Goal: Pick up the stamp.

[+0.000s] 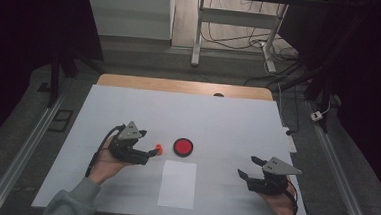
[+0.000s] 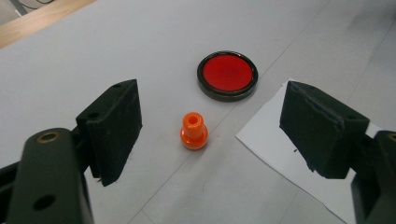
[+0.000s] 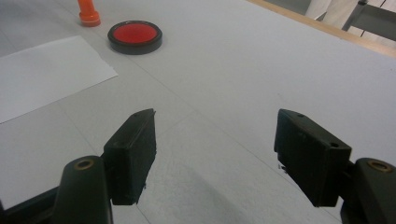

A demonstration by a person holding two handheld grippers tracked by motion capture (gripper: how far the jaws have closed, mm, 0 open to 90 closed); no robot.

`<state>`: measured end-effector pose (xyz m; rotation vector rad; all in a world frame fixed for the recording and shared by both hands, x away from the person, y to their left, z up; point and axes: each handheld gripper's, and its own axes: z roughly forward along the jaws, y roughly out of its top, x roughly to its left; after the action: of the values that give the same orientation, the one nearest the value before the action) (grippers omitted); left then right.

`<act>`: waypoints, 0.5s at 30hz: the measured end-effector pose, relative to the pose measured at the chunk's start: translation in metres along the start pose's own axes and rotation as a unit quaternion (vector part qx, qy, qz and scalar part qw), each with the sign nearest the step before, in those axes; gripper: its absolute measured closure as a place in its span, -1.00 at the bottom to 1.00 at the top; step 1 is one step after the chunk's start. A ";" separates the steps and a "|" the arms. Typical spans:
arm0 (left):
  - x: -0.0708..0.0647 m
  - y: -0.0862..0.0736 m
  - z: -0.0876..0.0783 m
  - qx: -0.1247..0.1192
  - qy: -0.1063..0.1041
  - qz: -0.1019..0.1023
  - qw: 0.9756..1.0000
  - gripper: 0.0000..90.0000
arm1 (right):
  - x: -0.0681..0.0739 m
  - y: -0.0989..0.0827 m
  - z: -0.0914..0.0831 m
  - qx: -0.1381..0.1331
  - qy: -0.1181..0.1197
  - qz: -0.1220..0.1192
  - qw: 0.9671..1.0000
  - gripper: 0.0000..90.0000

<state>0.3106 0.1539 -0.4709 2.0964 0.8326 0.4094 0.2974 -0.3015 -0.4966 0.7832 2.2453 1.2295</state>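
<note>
Between your left gripper's (image 2: pixel 210 133) wide-open jaws the orange peg (image 2: pixel 194 131) stands upright, touching neither pad. Just beyond lies the red disc (image 2: pixel 227 74). Your right gripper (image 3: pixel 215 156) is open too, holding nothing.

A: How is the lighting looking from the high view?

B: Dim. The white surface (image 1: pixel 228 120) is catching soft overhead light while the room's corners are falling into near black, and the picture is looking slightly grainy.

A: And the two gripper views?

B: Brighter, with no glare. The black fingers (image 2: pixel 114 126) are casting faint, soft shadows and blurring slightly at the bottom edges.
</note>
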 end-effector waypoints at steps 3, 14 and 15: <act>0.001 0.001 0.005 0.003 -0.001 -0.001 1.000 -0.52 | 0.000 0.000 0.000 0.001 0.000 0.000 1.000 -0.34; 0.009 0.005 0.027 0.015 0.000 -0.006 1.000 -0.48 | 0.002 0.001 0.002 0.003 0.001 0.000 1.000 -0.34; 0.009 0.006 0.029 0.016 0.000 -0.008 1.000 -0.48 | 0.002 0.001 0.002 0.002 0.001 -0.001 1.000 -0.34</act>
<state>0.3353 0.1413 -0.4839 2.1190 0.8604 0.3901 0.2971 -0.2983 -0.4970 0.7821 2.2507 1.2248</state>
